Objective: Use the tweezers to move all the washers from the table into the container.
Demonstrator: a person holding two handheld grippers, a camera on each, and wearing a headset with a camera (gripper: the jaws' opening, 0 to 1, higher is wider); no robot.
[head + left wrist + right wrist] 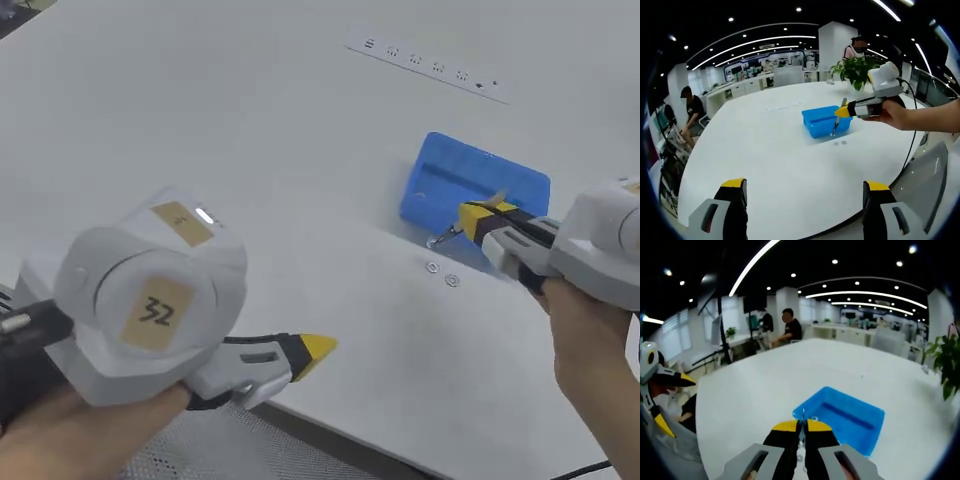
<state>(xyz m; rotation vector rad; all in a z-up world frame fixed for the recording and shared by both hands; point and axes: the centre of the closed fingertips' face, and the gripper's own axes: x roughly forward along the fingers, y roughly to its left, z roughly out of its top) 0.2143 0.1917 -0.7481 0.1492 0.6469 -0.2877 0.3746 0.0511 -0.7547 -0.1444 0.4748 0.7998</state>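
Observation:
Two small metal washers (432,267) (452,281) lie on the white table just in front of the blue container (470,185). My right gripper (482,217) is shut on the tweezers (443,236), whose tips point down at the container's near edge, a little above and behind the washers. In the right gripper view the tweezers (802,416) stick out between the closed yellow jaws over the blue container (845,420). My left gripper (315,350) hovers near the table's front edge, open and holding nothing (802,192). From it I see the right gripper (860,107) and the washers (840,143).
A white power strip (430,65) lies at the far side of the table. A potted plant (857,70) stands behind the container. People sit and stand at desks beyond the table (788,327). A cable (912,135) hangs from the right gripper.

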